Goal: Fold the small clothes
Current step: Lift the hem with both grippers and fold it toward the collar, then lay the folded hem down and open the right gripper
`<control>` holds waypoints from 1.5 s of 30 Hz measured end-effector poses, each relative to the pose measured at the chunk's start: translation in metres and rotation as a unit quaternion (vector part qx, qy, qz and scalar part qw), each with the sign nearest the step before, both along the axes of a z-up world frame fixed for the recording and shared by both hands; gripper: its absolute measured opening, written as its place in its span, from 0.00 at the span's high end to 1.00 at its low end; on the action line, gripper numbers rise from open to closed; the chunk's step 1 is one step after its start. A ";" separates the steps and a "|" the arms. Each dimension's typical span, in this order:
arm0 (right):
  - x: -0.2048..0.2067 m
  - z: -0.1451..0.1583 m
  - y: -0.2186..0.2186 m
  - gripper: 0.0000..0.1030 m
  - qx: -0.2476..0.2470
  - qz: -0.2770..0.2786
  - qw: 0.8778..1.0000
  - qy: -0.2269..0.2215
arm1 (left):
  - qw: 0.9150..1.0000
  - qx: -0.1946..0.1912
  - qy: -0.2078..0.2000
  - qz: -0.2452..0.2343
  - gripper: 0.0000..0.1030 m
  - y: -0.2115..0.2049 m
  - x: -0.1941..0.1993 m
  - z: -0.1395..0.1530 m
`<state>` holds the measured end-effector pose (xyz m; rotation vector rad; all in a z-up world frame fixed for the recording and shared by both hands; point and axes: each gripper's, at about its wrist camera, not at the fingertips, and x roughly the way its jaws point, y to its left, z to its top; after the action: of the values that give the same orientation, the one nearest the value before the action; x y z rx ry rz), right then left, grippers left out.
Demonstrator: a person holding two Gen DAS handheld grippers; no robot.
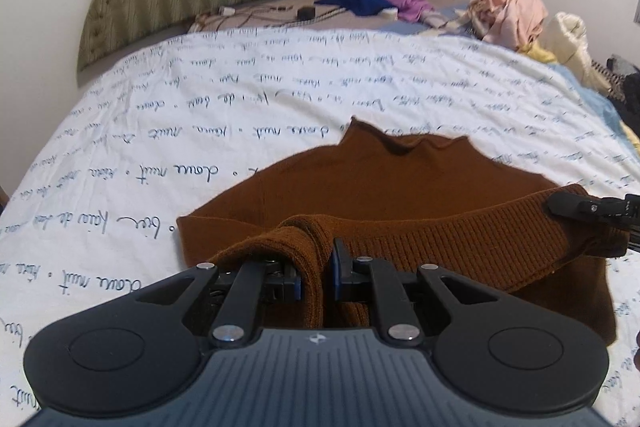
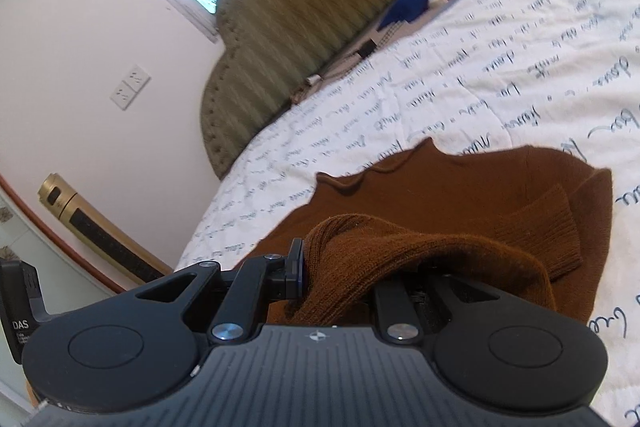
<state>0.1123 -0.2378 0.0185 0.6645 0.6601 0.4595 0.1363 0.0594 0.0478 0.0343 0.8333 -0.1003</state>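
brown sweater (image 1: 400, 187) hem pinched by both hand-held grippers, over bed (image 1: 200, 107)

Bed cover (image 1: 240, 87): white, rows of dark cursive handwriting print all over. It's upside down from the left wrist view; "douce nuit" is a probable reading, the rest is too small or blurred. Black device (image 2: 20, 315) at left edge of right wrist view: white "DAS", with unreadable smaller lines under it.
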 end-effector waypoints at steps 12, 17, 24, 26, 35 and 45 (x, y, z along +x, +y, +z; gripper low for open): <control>0.044 -0.036 0.011 0.78 -0.016 0.012 0.998 0.063 | 0.998 -0.006 0.048 0.026 0.85 0.006 0.040 -0.044; 0.052 -0.046 0.008 0.61 -0.011 0.019 0.996 0.090 | 0.997 -0.044 0.058 0.035 0.85 0.019 0.045 -0.046; 0.060 -0.044 -0.015 0.34 0.102 0.042 0.988 0.110 | 0.992 -0.091 0.076 0.052 0.84 0.032 0.050 -0.048; 0.063 -0.043 -0.021 0.23 0.130 0.052 0.983 0.115 | 0.990 -0.102 0.078 0.051 0.84 0.035 0.049 -0.047; 0.061 -0.040 -0.031 0.17 0.100 0.054 0.986 0.122 | 0.984 -0.151 0.082 0.054 0.84 0.057 0.041 -0.041; 0.034 -0.036 -0.038 0.22 0.045 0.066 0.991 0.105 | 0.982 -0.167 0.075 0.041 0.84 0.067 0.024 -0.039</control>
<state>0.1462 -0.2759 -0.0178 0.7643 0.8900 0.5480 0.1600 0.1262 0.0083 -0.3276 0.9590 -0.1665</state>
